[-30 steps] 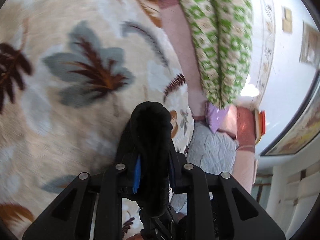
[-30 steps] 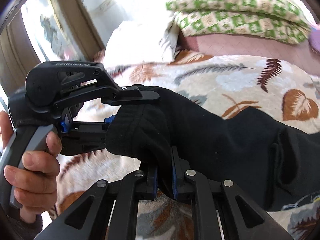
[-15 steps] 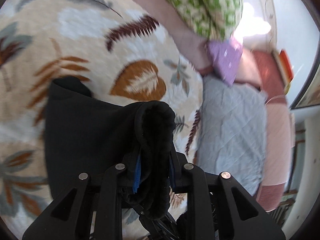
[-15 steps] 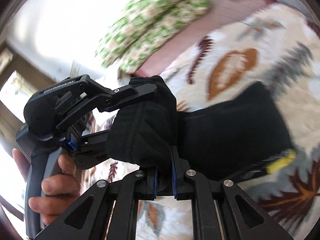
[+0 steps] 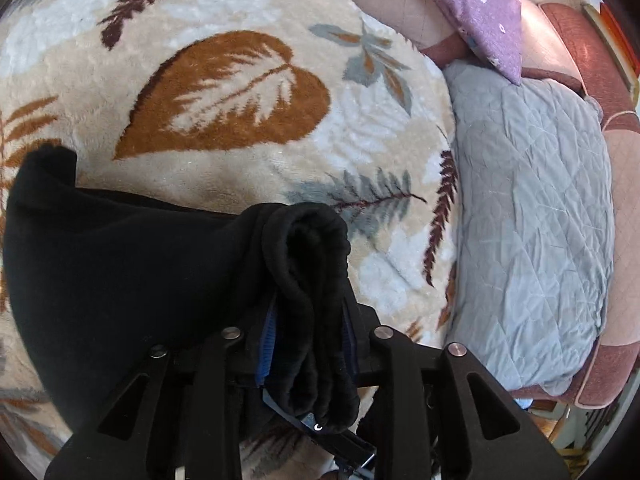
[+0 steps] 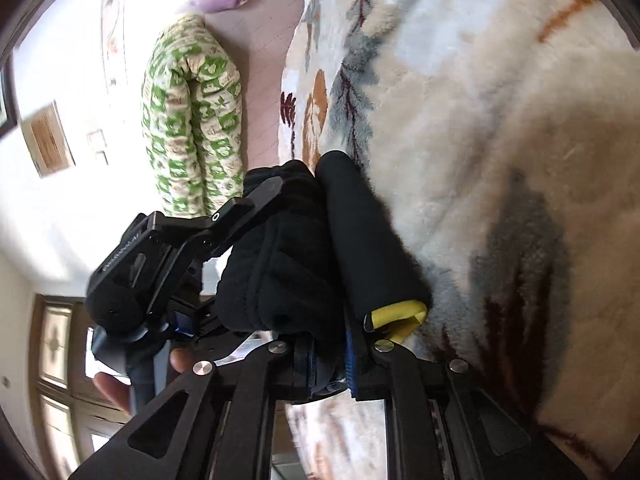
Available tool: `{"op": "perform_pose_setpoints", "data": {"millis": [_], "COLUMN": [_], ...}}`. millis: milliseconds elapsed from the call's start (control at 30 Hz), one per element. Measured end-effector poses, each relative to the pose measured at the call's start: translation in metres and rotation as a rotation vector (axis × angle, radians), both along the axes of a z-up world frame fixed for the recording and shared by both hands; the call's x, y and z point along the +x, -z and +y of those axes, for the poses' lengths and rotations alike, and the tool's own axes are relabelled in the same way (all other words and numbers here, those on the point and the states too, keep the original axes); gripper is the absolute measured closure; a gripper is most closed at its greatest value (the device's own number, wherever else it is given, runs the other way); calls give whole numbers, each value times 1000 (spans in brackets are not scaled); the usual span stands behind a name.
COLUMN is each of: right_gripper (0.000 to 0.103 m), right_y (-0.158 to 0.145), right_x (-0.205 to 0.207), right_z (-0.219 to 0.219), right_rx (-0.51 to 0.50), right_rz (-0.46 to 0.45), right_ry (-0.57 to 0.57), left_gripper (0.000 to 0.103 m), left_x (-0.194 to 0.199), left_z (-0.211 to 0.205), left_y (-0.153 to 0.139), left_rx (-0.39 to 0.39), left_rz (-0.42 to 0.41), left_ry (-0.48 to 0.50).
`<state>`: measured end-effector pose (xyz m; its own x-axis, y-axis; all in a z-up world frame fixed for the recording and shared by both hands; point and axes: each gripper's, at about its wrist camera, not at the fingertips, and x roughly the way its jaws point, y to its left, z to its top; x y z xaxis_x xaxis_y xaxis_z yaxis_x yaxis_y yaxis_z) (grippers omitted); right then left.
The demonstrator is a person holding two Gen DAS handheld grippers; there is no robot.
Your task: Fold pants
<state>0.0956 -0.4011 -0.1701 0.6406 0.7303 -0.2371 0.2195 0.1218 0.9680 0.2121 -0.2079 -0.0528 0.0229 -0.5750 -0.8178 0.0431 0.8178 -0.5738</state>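
Gripping a thick roll of black pants [image 5: 120,280] between blue pads: left tool [image 5: 308,332], jaws easing apart, fabric still filling the gap. Draped from there to the left over a leaf-print blanket [image 5: 224,92] on the bed. Further right, a grey quilt [image 5: 532,216]; beyond it, far right, a purple pillow [image 5: 480,4].

Seen from the right wrist: right tool [image 6: 326,354] clamped on the same bunched black cloth, jaws also starting to open, cloth still between them. Just right of the bundle, a rolled black fold with a yellow tag [image 6: 396,314] at its near end, lying on the blanket. Left of the bundle, the left tool again, one black finger [image 6: 248,204] laid across the fabric, with a hand [image 6: 116,384] on its handle lower left. Farther off, a green-patterned pillow [image 6: 192,116] on the pink sheet [image 6: 260,68], then the purple pillow at the far edge against a white wall [image 6: 72,60].
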Motion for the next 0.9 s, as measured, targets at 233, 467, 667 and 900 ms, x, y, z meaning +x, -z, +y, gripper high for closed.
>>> {"op": "perform_pose_setpoints", "data": {"millis": [233, 467, 667, 900], "right_gripper": [51, 51, 50, 50], "right_y": [-14, -53, -97, -122], "right_x": [-15, -34, 4, 12], "right_z": [-10, -42, -41, -7], "right_rx": [52, -85, -384, -642], "right_rz": [1, -61, -81, -135], "right_ry": [-32, 26, -63, -139], "left_gripper": [73, 73, 73, 73], "left_x": [3, -9, -36, -25], "left_z": [14, 66, 120, 116], "left_y": [-25, -49, -45, -37], "left_rx": [71, 34, -70, -117], "left_rz": [6, -51, -54, -27], "left_ry": [0, -63, -136, -148]}}
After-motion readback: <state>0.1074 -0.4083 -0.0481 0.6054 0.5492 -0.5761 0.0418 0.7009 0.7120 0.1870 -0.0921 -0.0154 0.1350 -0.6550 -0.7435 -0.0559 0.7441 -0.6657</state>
